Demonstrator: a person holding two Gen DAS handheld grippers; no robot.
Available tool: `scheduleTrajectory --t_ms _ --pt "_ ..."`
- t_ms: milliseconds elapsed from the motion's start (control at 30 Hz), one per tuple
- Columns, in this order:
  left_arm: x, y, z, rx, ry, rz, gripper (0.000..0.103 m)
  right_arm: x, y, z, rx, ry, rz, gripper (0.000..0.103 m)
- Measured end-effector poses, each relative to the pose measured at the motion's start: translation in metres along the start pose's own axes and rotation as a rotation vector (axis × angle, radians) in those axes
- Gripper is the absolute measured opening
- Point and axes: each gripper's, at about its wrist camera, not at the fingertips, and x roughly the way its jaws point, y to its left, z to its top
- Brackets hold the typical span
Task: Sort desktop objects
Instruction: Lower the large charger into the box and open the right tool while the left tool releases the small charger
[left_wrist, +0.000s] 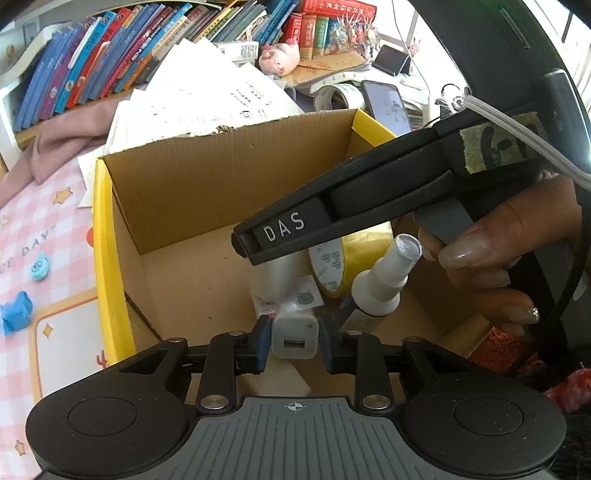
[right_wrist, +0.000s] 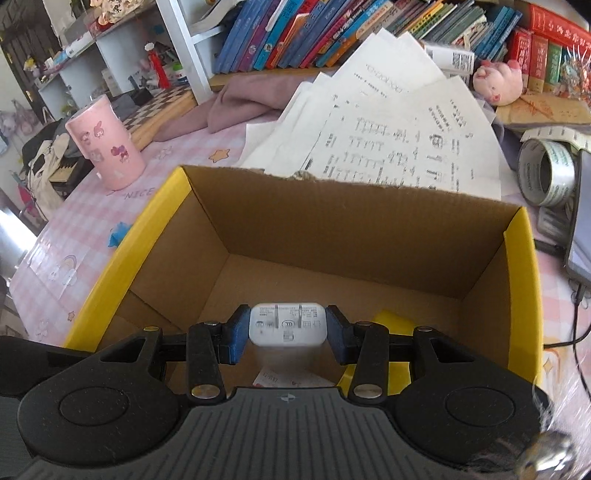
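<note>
The box (right_wrist: 351, 236) is corrugated cardboard — matt brown and faintly ribbed inside, smooth yellow on the outside, its back edge torn rough. The charger (right_wrist: 287, 328) in the right gripper (right_wrist: 286, 334) is smooth white plastic with a soft sheen; the pads (right_wrist: 236, 338) gripping it look like dull blue rubber. The gripper body is matt black plastic, its bolts shiny metal. In the box lies a glossy yellow tape roll (left_wrist: 354, 258) and a white plastic spray bottle (left_wrist: 384, 280). Thin printed papers (right_wrist: 388, 129) and a soft pink cloth (right_wrist: 236, 99) lie behind — the table cover (right_wrist: 74, 236) gleams like vinyl.

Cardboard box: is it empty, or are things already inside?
Not empty. The box has a yellow tape roll and a white spray bottle inside it, seen from the left wrist.
</note>
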Motion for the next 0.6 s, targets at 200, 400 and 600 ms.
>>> scheduleTrajectory --t_ms 200,400,600 --pt "-0.01 -0.002 0.0 0.021 -0.051 0.03 0.042 -0.012 0.004 0.001 -0.007 -0.057 0.005 0.042" --pt "-0.026 -0.009 -0.004 0.067 -0.114 0.071 0.066 -0.025 0.008 -0.001 0.0 -0.107 0.012 0.049" --pt "-0.043 -0.006 -0.011 0.046 -0.189 0.129 0.073 -0.044 0.014 -0.004 0.011 -0.177 -0.002 0.055"
